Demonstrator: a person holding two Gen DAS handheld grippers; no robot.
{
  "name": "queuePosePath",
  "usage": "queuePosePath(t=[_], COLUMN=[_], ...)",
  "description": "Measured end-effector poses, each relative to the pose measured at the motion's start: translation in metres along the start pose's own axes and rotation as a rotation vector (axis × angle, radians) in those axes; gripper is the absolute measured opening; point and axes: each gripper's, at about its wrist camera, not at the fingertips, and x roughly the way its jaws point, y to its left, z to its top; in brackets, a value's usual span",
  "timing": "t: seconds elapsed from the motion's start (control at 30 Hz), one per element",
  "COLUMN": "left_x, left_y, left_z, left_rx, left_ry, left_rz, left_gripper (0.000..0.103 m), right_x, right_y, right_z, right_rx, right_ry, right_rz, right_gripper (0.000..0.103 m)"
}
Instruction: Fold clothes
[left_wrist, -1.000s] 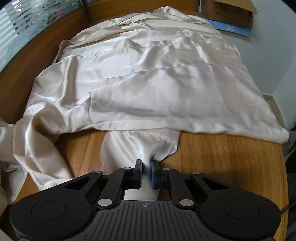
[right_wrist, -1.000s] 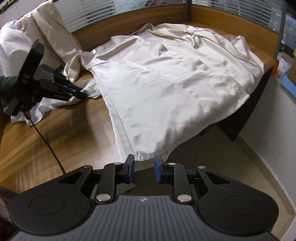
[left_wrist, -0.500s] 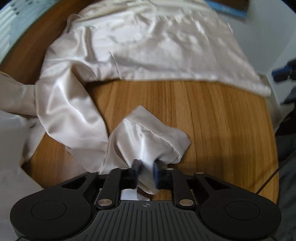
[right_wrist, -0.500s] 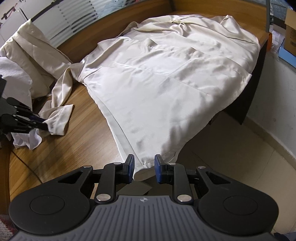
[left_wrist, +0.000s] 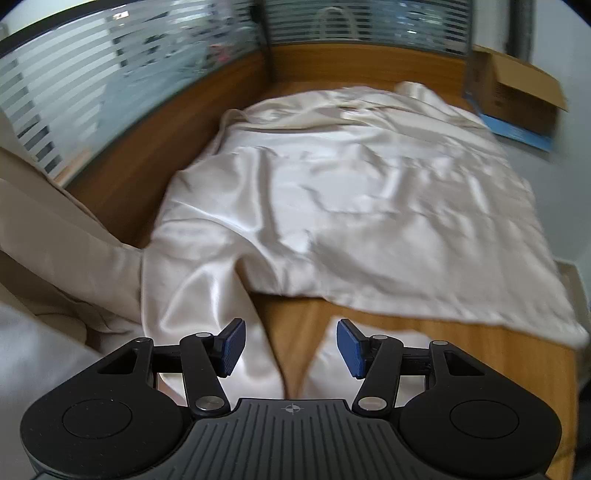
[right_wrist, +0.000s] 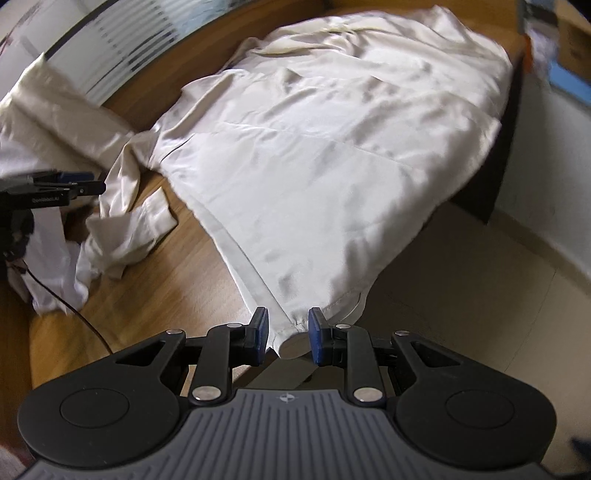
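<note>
Cream satin shirt, 1 pc, spread flat over wooden worktop, collar end far, hem toward us, one side hanging past worktop edge. Sleeve lies crumpled on bare wood, beside shirt body, not tucked in.

Left gripper: fingers spread and opening; cloth lies below them, nothing pinched. It hangs above the sleeve.

Right gripper: fingers part-closed around the near hem corner; we can't tell if pads bite the cloth or just flank it.

Other stock: more pale garments heaped at left; cardboard box far right; thin cable across wood.

Progress, our est.: early. Shirt laid out, approx. smooth. No fold made in body yet. Left to do: sleeves in, sides over, hem up to collar.
</note>
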Motion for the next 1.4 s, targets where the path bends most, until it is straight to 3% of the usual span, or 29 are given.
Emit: queuePosePath(t=[0.23,0.5,0.57,0.6,0.7,0.8,0.97,1.17,1.23,1.33,1.4], left_x=[0.043,0.071,0.075,0.077,0.079,0.075,0.06,0.068,0.072,0.069,0.064], left_y=[0.002,0.011,0.013,0.014,0.018,0.021,0.025,0.033,0.036,0.04,0.042], left_z=[0.015,0.019,0.02,0.02,0.021,0.021,0.022,0.019,0.017,0.015,0.014], left_rx=[0.013,0.047,0.055,0.058,0.059,0.051,0.05,0.035,0.009,-0.038,-0.067], left_ry=[0.022,0.037,0.039,0.039,0.041,0.035,0.014,0.075,0.099,0.116,0.121], left_rz=[0.058,0.121,0.14,0.15,0.167,0.178,0.186,0.193,0.186,0.154,0.135], left_gripper=[0.058,0.058,0.057,0.049,0.014,0.007,0.006,0.01,0.011,0.029,0.037], right_x=[0.02,0.039,0.041,0.04,0.035,0.023,-0.004,0.0,0.009,0.008,0.002], right_y=[-0.036,-0.055,-0.056,-0.055,-0.05,-0.043,-0.022,0.008,0.015,0.021,0.021], right_z=[-0.005,-0.014,-0.013,-0.012,-0.009,-0.004,0.004,0.002,-0.003,-0.005,-0.003], right_rx=[0.303,0.464,0.486,0.482,0.454,0.418,0.285,0.023,-0.044,-0.101,-0.121], right_ry=[0.023,0.047,0.034,0.025,0.009,-0.007,-0.041,0.074,0.117,0.126,0.114], right_rz=[0.037,0.093,0.118,0.123,0.131,0.134,0.161,0.139,0.12,0.093,0.076], right_gripper=[0.027,0.027,0.023,0.009,0.005,0.004,0.004,0.003,0.008,0.011,0.02])
